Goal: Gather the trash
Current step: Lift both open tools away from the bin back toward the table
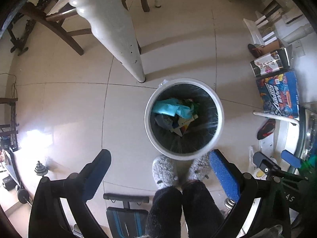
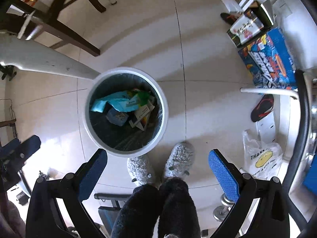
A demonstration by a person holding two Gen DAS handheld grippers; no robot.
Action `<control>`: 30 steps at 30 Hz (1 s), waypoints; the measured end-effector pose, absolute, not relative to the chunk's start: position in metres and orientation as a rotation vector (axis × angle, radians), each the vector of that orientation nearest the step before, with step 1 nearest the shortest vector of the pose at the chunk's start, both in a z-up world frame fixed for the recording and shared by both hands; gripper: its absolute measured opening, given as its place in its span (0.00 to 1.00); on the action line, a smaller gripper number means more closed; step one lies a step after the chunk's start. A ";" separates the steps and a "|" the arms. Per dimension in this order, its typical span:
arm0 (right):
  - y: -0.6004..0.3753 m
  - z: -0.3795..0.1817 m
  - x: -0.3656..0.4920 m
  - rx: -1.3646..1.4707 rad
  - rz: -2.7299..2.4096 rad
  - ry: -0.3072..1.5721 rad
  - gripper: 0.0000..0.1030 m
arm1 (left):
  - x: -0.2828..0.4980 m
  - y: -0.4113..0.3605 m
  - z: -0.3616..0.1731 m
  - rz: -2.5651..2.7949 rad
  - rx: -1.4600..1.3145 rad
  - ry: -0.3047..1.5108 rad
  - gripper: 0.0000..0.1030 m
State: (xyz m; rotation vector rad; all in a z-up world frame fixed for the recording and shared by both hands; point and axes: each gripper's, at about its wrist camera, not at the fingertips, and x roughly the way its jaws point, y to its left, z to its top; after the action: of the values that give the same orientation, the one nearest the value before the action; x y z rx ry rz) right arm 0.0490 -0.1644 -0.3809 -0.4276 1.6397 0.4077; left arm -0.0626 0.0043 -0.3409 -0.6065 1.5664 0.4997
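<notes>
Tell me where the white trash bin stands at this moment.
The white trash bin stands on the tiled floor directly before the person's grey slippers, beside the foot of a white table leg; both wrist views look down into it.

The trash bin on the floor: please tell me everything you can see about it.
The trash bin is round, with a smooth white rim that looks like plastic, and a dark liner bag inside. It stands upright and open on the pale tiled floor, beside a white table leg and just in front of the person's grey fuzzy slippers. It is partly filled: light blue wrappers, printed cartons and something green lie at the bottom.
</notes>
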 end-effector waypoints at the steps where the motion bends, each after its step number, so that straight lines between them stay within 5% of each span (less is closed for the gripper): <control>1: -0.165 -0.371 0.048 -0.426 0.412 1.634 1.00 | -0.064 0.002 -0.333 0.495 -0.608 1.565 0.99; 30: -0.188 -0.011 0.023 -0.233 0.515 1.528 1.00 | -0.058 -0.006 -0.024 0.478 -0.493 1.315 0.99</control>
State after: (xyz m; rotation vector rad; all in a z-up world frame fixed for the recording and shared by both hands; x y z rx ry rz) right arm 0.0230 -0.1884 -0.0111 -0.2333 1.5278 0.5146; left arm -0.0585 -0.0057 -0.0240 -0.4933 1.3153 0.4779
